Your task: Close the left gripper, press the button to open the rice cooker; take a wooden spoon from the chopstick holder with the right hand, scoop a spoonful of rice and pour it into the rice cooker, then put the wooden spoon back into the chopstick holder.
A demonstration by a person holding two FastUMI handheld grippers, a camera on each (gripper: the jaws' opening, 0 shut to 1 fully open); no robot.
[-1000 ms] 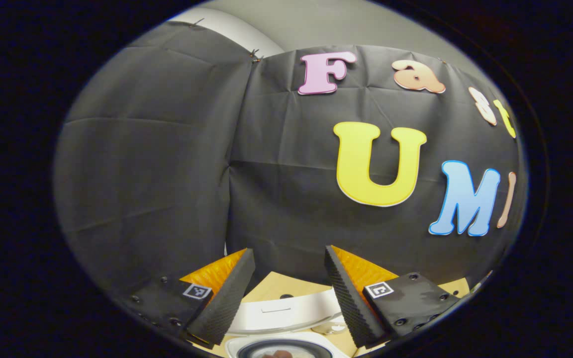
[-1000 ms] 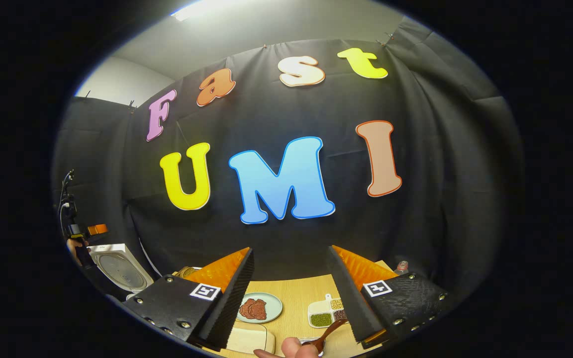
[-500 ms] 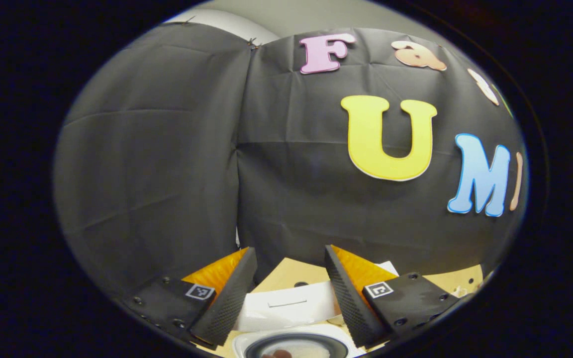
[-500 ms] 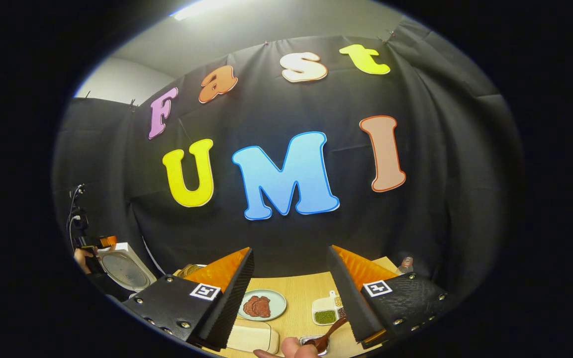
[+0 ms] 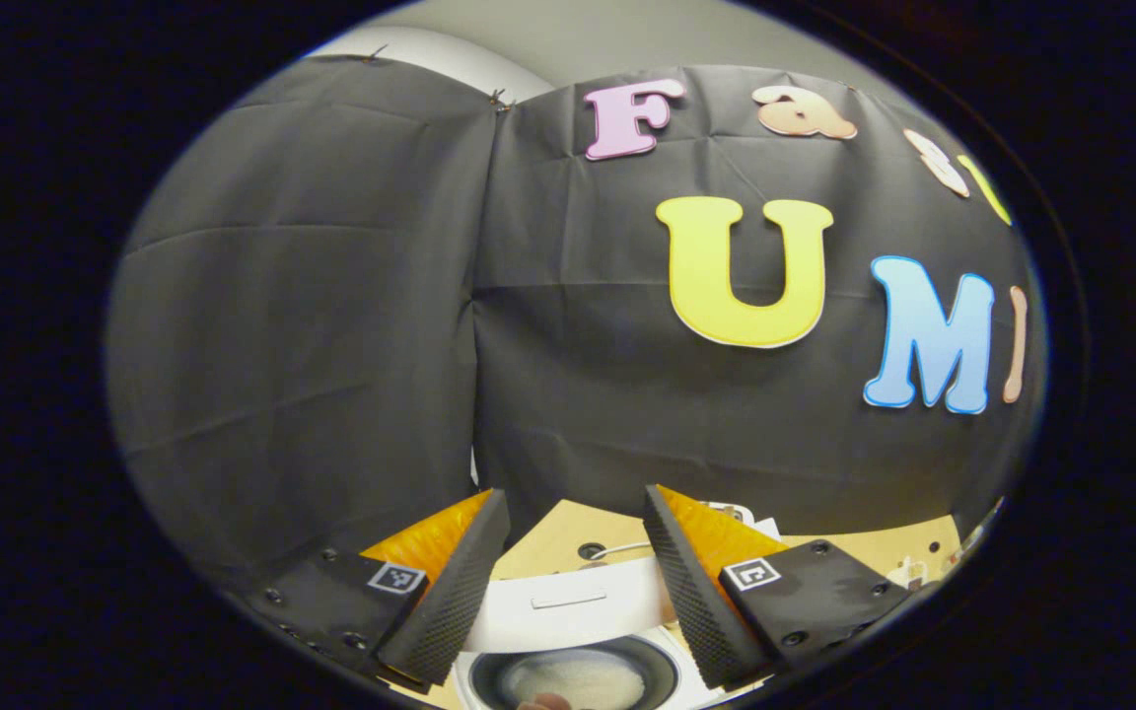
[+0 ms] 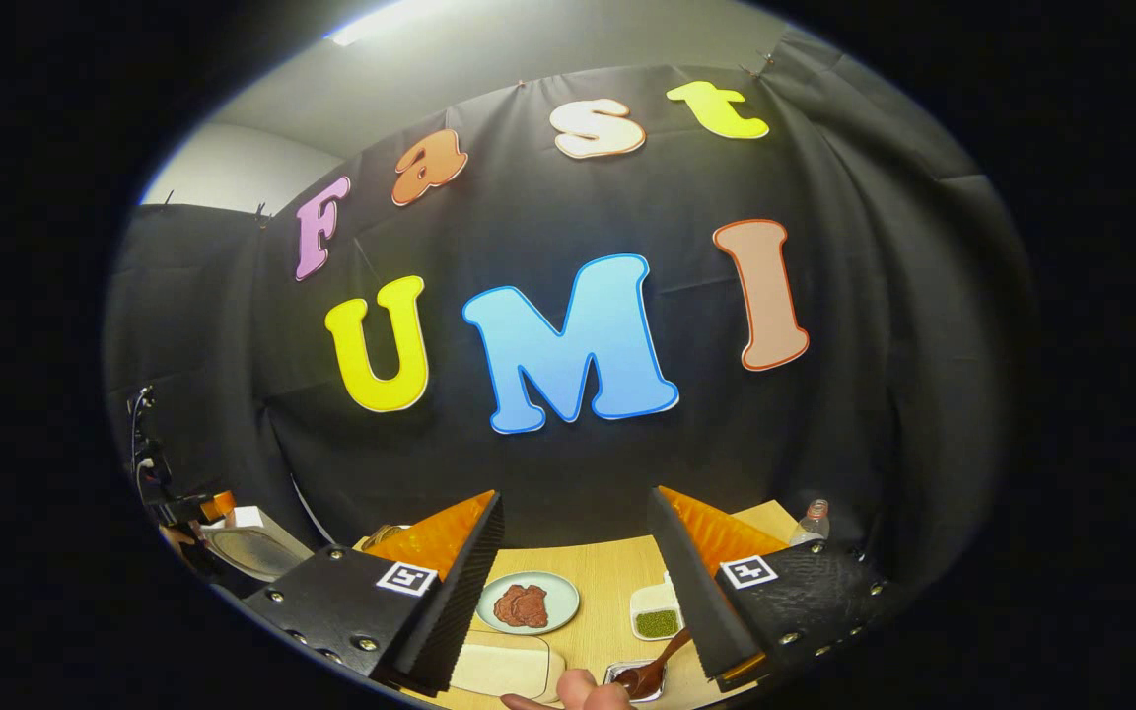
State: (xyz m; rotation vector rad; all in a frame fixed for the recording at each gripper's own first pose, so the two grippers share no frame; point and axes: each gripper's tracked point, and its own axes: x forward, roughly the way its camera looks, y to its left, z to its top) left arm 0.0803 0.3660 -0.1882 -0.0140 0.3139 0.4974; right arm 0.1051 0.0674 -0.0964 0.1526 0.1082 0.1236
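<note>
In the left gripper view my left gripper [image 5: 573,503] stands open above the white rice cooker [image 5: 568,603]. Its lid is up and the dark inner pot [image 5: 578,678] below holds white rice. A fingertip shows at the bottom edge. In the right gripper view my right gripper [image 6: 576,498] is open with nothing between its fingers. Below it a brown wooden spoon [image 6: 662,659] lies with its bowl in a small metal dish [image 6: 627,673], its handle running under the right finger. A thumb [image 6: 578,690] shows beside it. The cooker's raised lid [image 6: 252,547] is far left.
On the wooden table [image 6: 607,582] sit a pale green plate with brown meat [image 6: 527,603], a white divided dish with green beans [image 6: 657,619], a cream flat box [image 6: 504,666] and a small bottle [image 6: 813,518]. A cable and hole [image 5: 590,549] lie behind the cooker.
The left gripper view has dropped a little, so more of the pot and rice shows. In the right gripper view the table objects show more fully, and the cooker lid sits lower at far left.
</note>
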